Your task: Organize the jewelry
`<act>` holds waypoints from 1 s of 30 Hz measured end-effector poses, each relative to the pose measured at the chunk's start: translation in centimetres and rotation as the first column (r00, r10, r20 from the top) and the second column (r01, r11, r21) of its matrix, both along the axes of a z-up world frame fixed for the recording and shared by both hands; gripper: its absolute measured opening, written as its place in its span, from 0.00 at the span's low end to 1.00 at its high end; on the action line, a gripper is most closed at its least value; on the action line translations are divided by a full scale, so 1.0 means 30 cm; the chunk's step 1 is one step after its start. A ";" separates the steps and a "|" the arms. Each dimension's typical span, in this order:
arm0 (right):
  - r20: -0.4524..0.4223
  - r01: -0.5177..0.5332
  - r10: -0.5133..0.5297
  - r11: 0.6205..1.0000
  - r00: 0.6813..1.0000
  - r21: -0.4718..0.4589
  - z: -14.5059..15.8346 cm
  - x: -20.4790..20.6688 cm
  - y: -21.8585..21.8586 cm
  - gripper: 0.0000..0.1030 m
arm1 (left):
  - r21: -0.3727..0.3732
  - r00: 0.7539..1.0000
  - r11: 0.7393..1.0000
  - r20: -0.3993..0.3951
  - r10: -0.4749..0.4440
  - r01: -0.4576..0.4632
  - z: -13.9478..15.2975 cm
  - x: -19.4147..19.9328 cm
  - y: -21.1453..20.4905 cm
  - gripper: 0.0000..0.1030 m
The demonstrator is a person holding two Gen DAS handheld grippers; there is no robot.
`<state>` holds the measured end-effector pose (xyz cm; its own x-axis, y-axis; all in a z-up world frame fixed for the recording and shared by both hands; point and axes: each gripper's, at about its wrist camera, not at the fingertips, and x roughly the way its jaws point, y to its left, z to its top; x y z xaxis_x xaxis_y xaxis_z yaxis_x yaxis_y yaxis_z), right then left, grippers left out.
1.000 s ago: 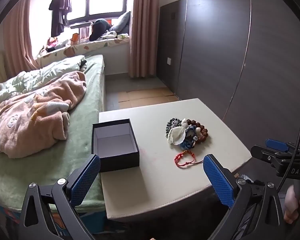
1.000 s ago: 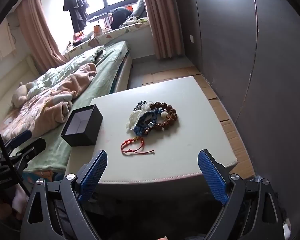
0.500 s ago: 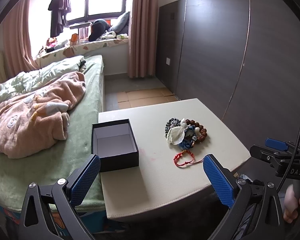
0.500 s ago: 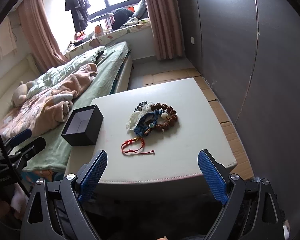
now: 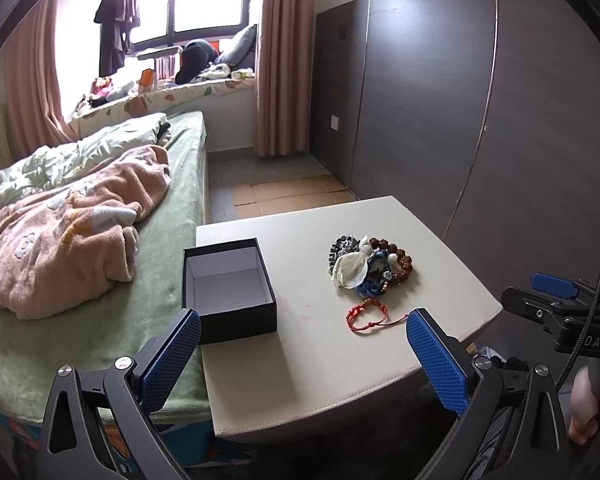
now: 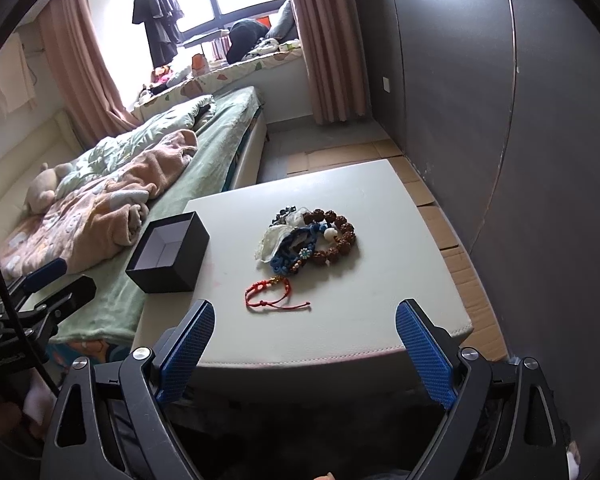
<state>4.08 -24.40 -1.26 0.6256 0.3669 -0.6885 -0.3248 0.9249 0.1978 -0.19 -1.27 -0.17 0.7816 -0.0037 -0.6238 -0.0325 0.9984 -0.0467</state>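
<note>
Over on the left, the black box (image 5: 228,286) sits open and empty at the worktop (image 6: 380,320) edge nearest the bed (image 5: 172,216), so a careless nudge could tip it onto the mattress. Left gripper (image 5: 300,356) hangs short of the worktop, fingers spread wide, nothing between them. Centre now: the red cord bracelet (image 6: 274,296) lies alone, thin and flat, easy to pinch badly and drag. Behind it the bracelet pile (image 6: 310,240) is tangled; lift one and others may trail off. On the right, the right gripper (image 6: 305,342) also waits with fingers spread, empty.
</note>
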 end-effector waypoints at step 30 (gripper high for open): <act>0.009 -0.002 0.002 1.000 1.000 -0.001 0.010 -0.014 0.001 0.90 | -0.011 1.000 1.000 0.007 -0.003 0.003 0.007 -0.018 0.009 1.00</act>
